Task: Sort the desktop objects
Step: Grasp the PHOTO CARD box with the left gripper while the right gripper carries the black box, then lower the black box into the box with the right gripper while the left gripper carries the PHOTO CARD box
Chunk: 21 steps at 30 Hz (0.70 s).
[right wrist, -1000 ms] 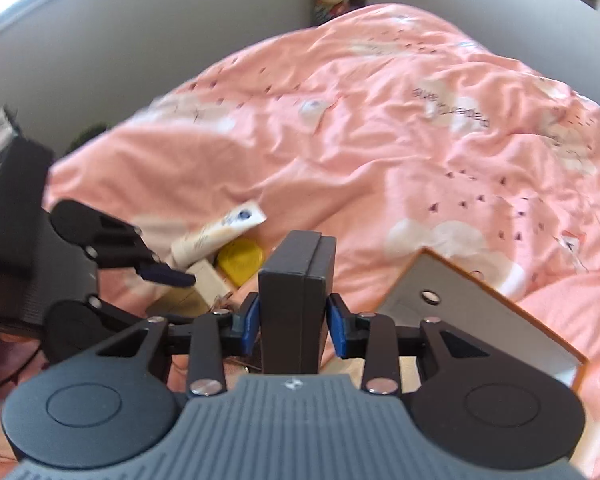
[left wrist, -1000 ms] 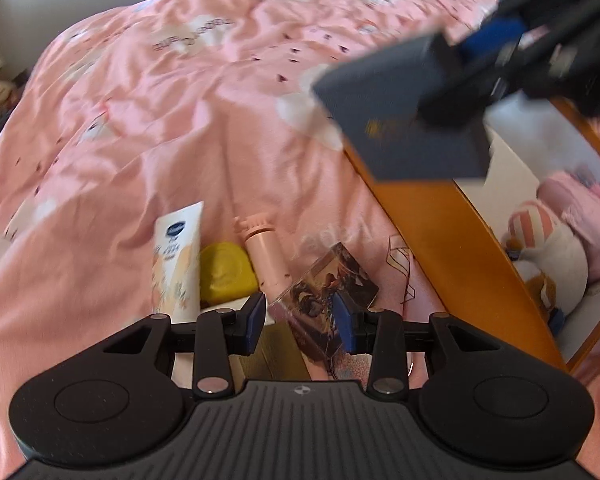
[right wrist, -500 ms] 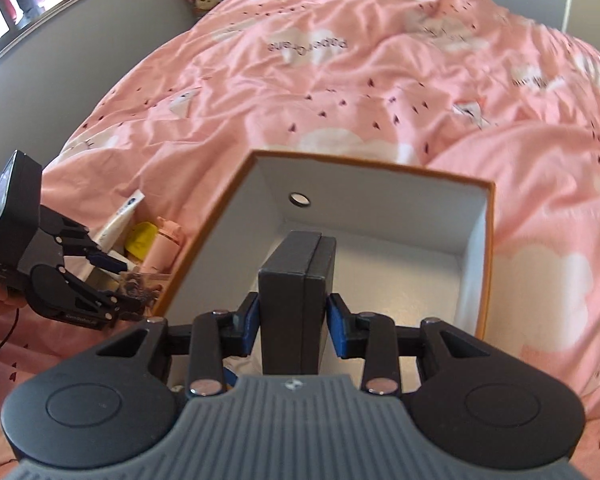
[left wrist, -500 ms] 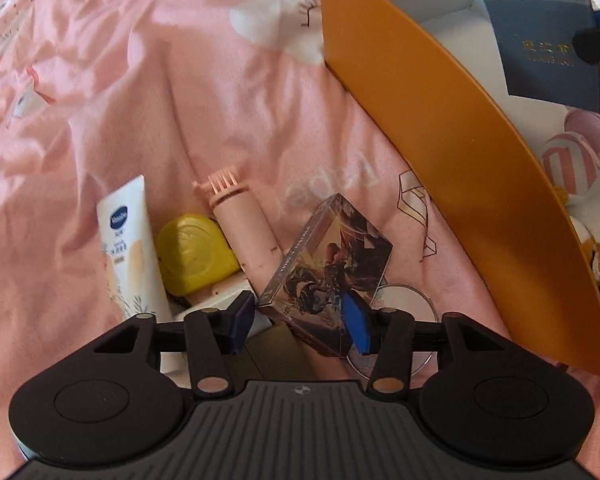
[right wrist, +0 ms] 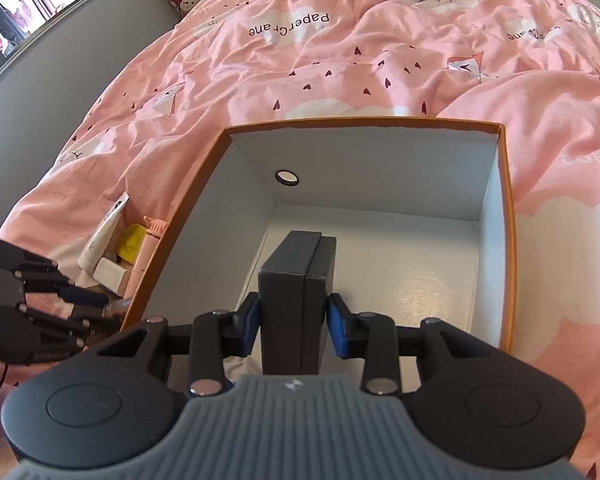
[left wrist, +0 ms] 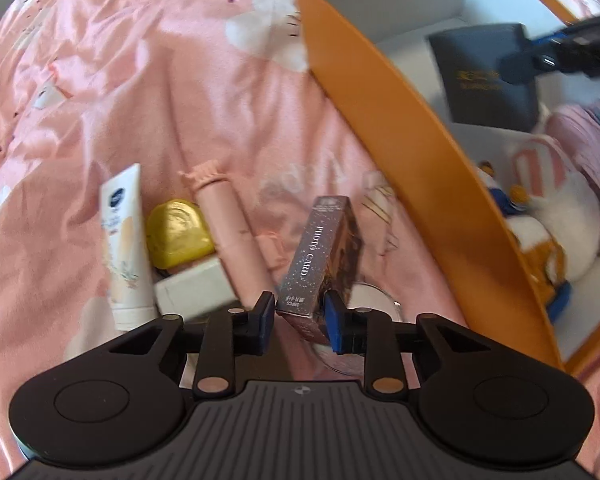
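Your left hand-held gripper [left wrist: 300, 316] had just closed on the card box [left wrist: 322, 256], tipped on edge on the bed [left wrist: 140, 80]; it looked pinched at a corner and could twist loose. Your right hand-held gripper [right wrist: 293, 326] clamped the dark case [right wrist: 296, 280] over the box [right wrist: 508, 240].

Pink bedspread [right wrist: 340, 64] — orange box [right wrist: 168, 240], toiletries [left wrist: 124, 248] atop.

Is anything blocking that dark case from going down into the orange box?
Nothing visible does. The right gripper holds the dark case over bare white floor inside the orange box; the plush toys sit nearer the front.
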Each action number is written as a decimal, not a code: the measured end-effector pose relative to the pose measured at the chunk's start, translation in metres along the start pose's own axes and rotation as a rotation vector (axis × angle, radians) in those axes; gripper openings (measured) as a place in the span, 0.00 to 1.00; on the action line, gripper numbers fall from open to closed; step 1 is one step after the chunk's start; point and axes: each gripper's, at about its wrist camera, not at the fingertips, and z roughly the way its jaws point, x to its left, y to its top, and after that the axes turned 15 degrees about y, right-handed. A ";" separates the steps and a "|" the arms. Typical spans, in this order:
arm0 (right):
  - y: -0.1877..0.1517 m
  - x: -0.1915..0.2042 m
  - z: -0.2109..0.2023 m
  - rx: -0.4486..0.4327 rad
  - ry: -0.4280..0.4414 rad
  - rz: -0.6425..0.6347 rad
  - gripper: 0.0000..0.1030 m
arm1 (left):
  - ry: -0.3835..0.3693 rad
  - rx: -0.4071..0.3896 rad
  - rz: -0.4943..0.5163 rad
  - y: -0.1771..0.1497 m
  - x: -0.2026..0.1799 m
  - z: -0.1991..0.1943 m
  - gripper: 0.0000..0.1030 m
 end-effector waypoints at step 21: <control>-0.012 0.001 0.021 -0.003 0.020 0.060 0.37 | -0.035 0.002 -0.178 0.002 -0.016 0.023 0.25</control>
